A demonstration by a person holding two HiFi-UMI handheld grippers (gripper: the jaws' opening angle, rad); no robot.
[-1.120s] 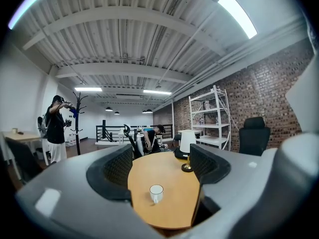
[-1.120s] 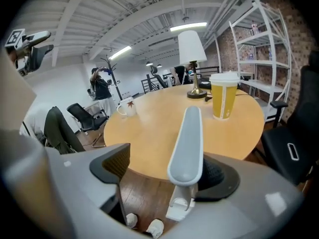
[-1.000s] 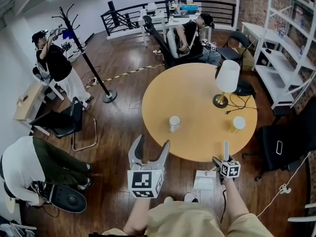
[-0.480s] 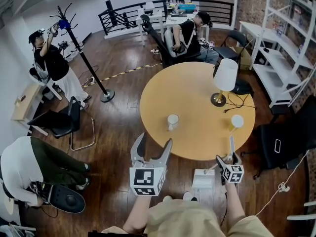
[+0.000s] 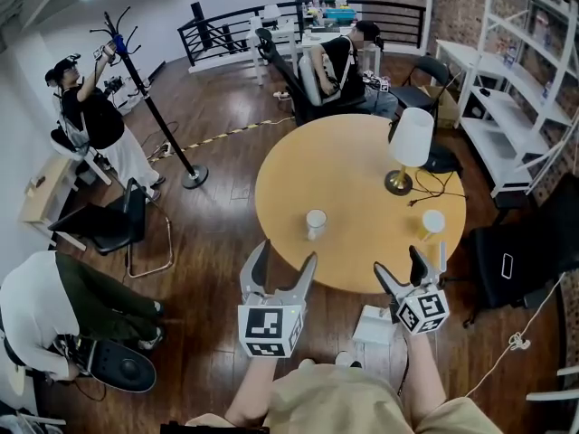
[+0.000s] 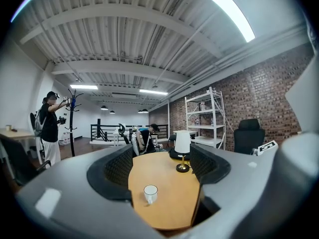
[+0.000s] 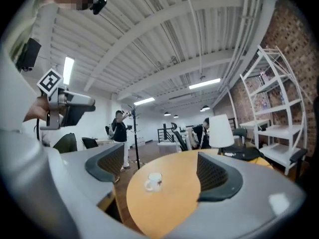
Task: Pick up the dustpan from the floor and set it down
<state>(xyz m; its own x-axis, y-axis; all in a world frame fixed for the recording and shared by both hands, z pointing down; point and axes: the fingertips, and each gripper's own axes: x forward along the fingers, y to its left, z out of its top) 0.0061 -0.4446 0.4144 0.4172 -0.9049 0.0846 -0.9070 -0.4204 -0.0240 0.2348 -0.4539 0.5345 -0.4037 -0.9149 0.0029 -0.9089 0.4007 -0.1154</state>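
So, dustpan (image 5: 374, 326) sits on the floor at the table's (image 5: 362, 188) 6 o'clock, by the feet, nothing gripping it. Right gripper (image 5: 398, 265) over it has just been opening, jaws wide, nothing btwn them. Left gripper (image 5: 285, 256) at its 9, also spread & empty. Prob already set down imo, nothing left afaict.

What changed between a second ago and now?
The right hand-held gripper rose away from the dustpan; its jaws have just been opening, with nothing between them. The dustpan remains on the floor; the left hand-held gripper stayed put, open.
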